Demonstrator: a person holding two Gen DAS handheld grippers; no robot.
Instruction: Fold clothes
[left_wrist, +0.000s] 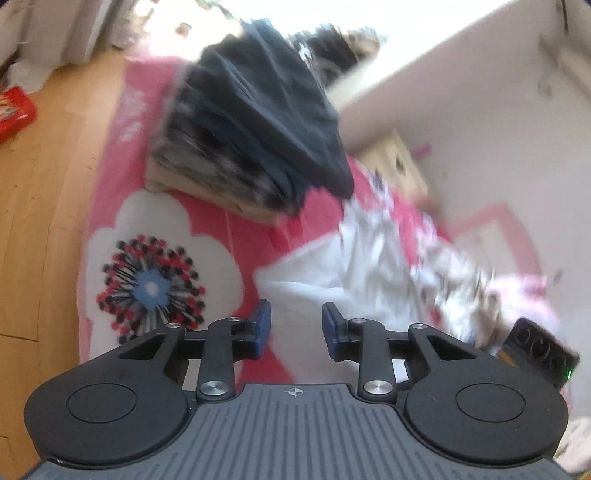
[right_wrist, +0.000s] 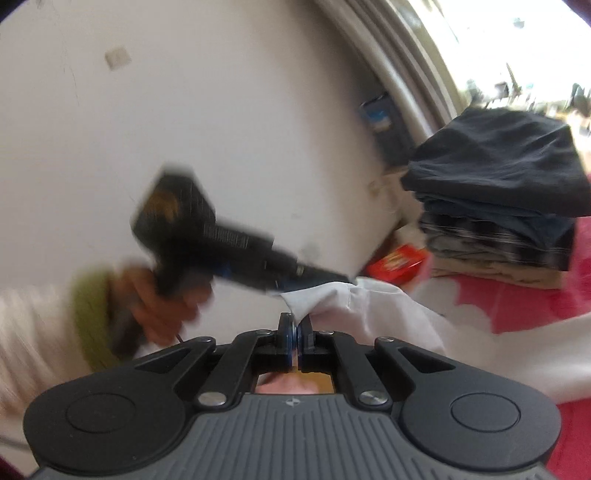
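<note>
Left wrist view: the left gripper (left_wrist: 296, 325) is hovering over a white garment (left_wrist: 354, 258) on the pink blanket (left_wrist: 207, 229) — its fingers are standing apart, gripping nothing. A stack (left_wrist: 251, 122) is sitting beyond.

Right wrist view: the right gripper (right_wrist: 295, 334) is pinching the white garment's (right_wrist: 369, 306) edge, fingers together — the left gripper (right_wrist: 325, 275) is touching the same cloth.

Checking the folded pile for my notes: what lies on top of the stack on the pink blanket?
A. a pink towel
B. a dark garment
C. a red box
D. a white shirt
B: a dark garment caps the stack, while the white shirt lies apart, in front of it.
</note>
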